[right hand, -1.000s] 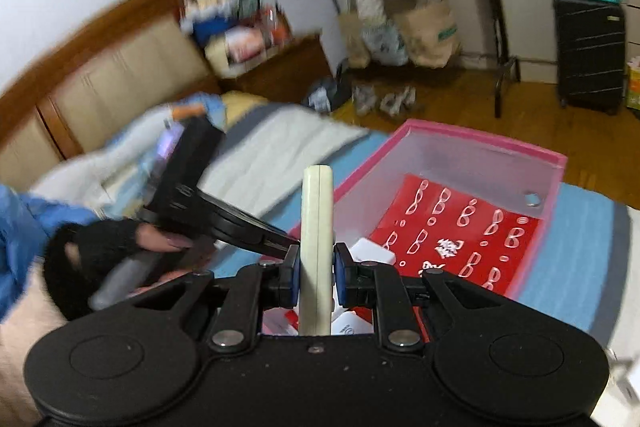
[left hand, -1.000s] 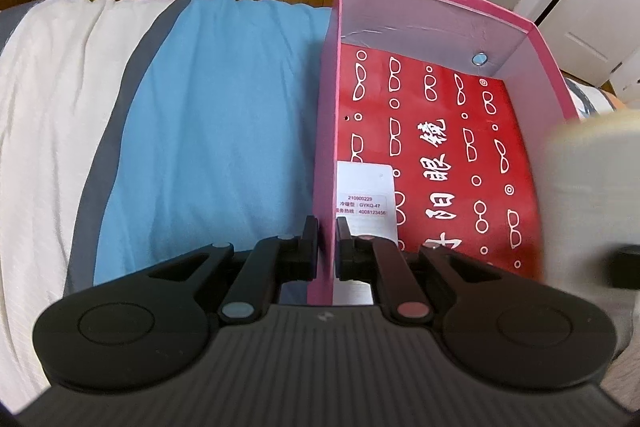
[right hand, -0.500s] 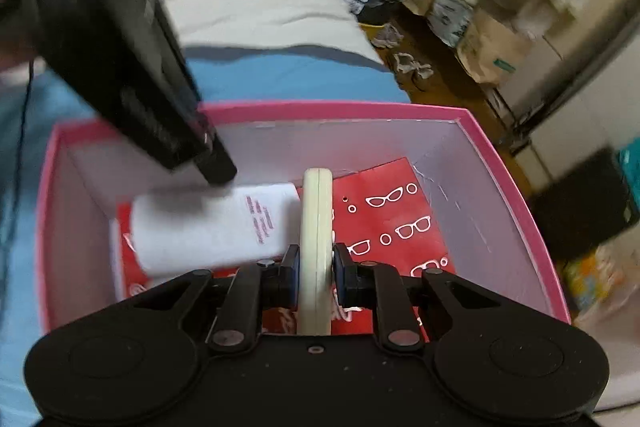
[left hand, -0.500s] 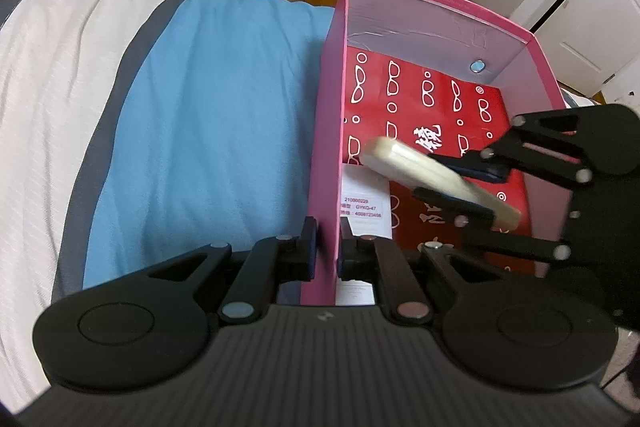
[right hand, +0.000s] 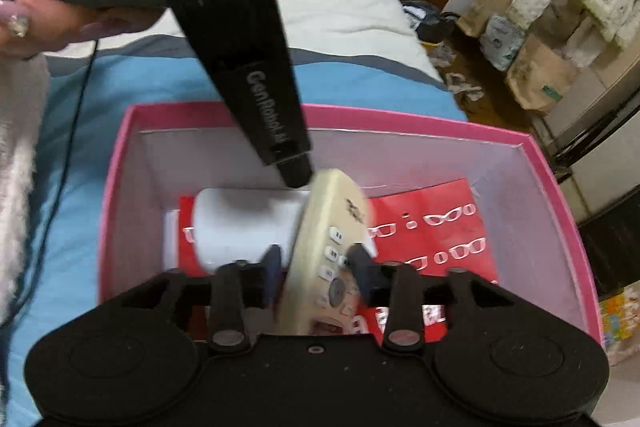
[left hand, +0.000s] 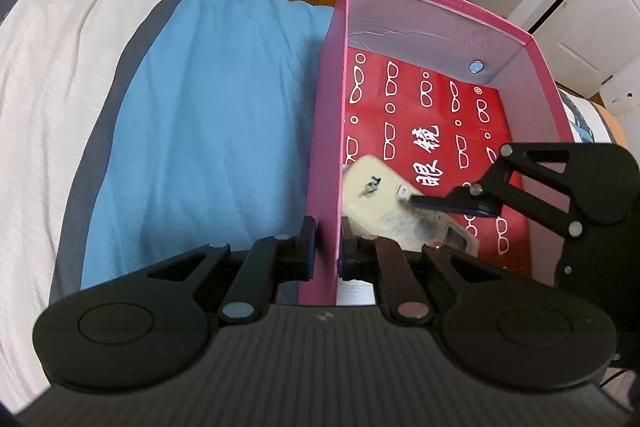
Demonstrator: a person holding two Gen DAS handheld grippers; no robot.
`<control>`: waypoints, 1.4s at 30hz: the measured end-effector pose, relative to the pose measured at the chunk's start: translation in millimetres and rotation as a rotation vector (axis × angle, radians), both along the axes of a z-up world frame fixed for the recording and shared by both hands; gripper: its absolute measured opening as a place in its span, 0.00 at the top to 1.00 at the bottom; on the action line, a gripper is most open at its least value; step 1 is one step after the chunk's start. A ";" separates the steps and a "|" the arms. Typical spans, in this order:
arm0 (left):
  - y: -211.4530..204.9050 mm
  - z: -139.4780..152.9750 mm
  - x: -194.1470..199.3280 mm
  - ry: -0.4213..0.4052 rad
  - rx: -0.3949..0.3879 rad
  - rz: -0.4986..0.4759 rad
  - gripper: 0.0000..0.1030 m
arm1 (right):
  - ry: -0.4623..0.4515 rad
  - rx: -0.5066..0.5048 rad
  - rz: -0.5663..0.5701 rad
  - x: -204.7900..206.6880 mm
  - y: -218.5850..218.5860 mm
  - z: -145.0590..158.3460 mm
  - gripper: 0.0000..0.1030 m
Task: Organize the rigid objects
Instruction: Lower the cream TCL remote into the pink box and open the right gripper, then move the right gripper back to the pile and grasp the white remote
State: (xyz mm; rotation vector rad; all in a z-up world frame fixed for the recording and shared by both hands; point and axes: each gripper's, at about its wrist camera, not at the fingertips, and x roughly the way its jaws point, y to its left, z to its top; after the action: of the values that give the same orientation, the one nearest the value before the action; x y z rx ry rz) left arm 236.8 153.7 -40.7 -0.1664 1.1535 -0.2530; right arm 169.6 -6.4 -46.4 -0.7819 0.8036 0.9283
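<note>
- Cream remote control (right hand: 332,259) lies tilted inside the pink box (left hand: 326,147), between the pads of the right hand-held gripper (right hand: 316,267), whose jaws are opening, off it.
- Left hand-held gripper (left hand: 325,247) pinches the box's side wall.
- Box sits on the bed (left hand: 208,131).

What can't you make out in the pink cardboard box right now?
- Cream remote control: button labels blurred by motion in the right wrist view.
- White cylinder-shaped item: its near end hidden behind the right gripper, whose jaws are opening around the remote.
- White printed label: mostly covered by the left gripper, shut on the pink cardboard box wall.
</note>
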 end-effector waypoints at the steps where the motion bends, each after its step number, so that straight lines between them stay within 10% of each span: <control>1: 0.3 -0.4 0.4 0.000 -0.002 0.002 0.91 | 0.044 0.019 -0.030 3.5 -2.2 1.9 0.50; 23: -13.0 2.9 -3.7 -0.026 0.076 -0.019 0.91 | 0.256 0.512 -0.641 -23.6 -195.5 82.8 0.45; 36: -31.4 6.6 -10.6 -0.058 0.188 -0.040 0.91 | 0.513 0.471 -1.050 -35.5 -311.8 6.5 0.41; 42: -31.3 6.5 -12.5 -0.057 0.193 -0.037 0.91 | 0.630 0.621 -1.368 -34.2 -362.8 -41.9 0.38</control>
State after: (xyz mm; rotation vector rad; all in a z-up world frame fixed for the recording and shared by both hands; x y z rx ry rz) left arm 224.3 122.4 -34.2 0.0326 1.1185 -0.1768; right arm 135.3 -369.1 -88.3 0.6635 1.2220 0.0810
